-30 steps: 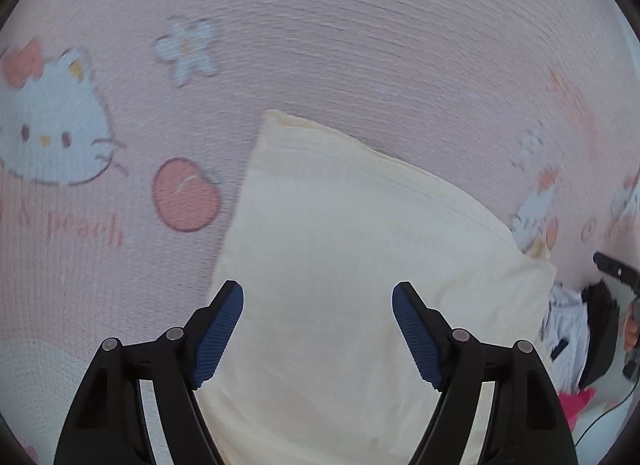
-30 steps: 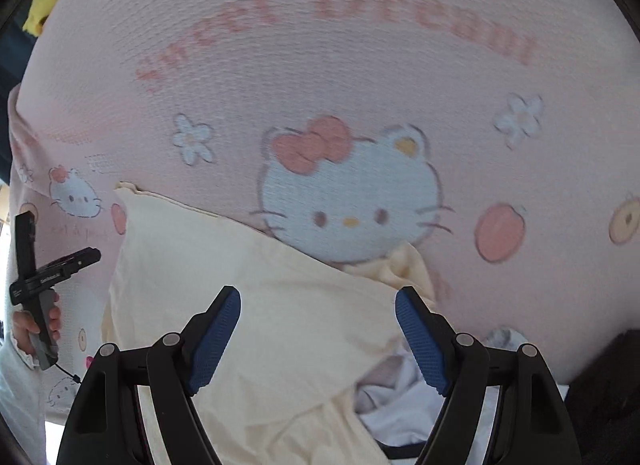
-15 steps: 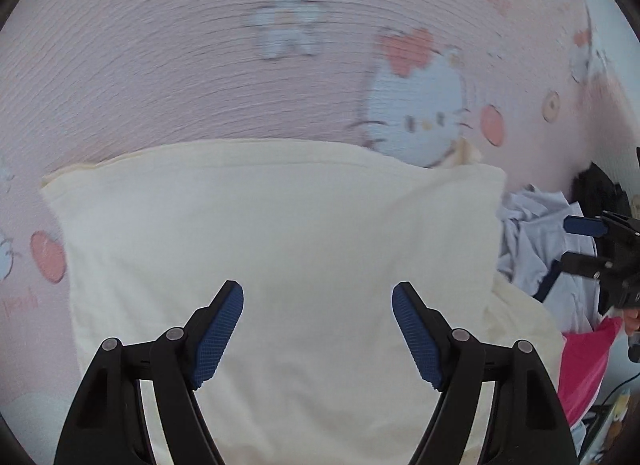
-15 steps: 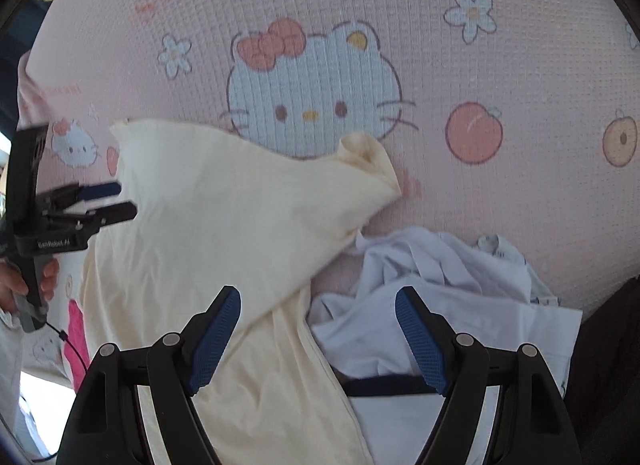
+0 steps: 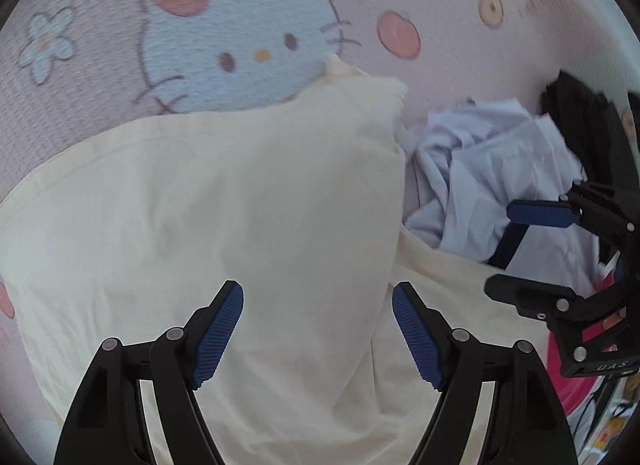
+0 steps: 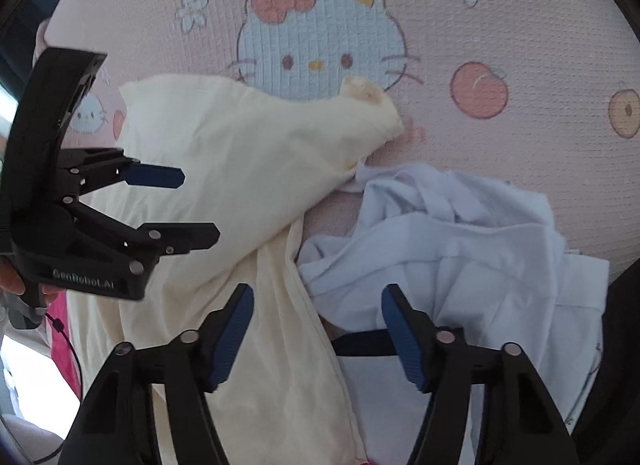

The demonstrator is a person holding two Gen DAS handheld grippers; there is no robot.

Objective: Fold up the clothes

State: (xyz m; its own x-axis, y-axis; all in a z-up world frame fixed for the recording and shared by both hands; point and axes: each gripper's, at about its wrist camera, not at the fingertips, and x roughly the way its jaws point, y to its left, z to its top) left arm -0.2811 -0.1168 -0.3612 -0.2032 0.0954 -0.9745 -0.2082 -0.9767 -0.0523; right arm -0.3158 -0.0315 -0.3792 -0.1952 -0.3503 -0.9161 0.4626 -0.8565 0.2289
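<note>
A cream-yellow garment (image 5: pixel 224 217) lies folded over on the pink cat-print blanket (image 5: pixel 440 77). My left gripper (image 5: pixel 318 305) hovers open above its right part, with nothing between the pads. In the right wrist view the cream garment (image 6: pixel 224 153) lies at left and a crumpled white shirt (image 6: pixel 460 249) at right. My right gripper (image 6: pixel 316 305) hangs over the seam where the two meet. Its jaws are closing, and the pads press on nothing. Each gripper shows in the other's view: the right gripper (image 5: pixel 498 249) and the left gripper (image 6: pixel 200 204).
A black garment (image 5: pixel 580 113) lies at the far right beyond the white shirt (image 5: pixel 492 185). Something bright pink (image 5: pixel 568 377) lies at the blanket's near edge. A hand (image 6: pixel 12 281) holds the left gripper's handle. The blanket (image 6: pixel 480 25) stretches bare beyond the clothes.
The left gripper swept right across the cream garment towards the white shirt. The right gripper sank closer to the clothes and its jaws narrowed. The two grippers are now closer together.
</note>
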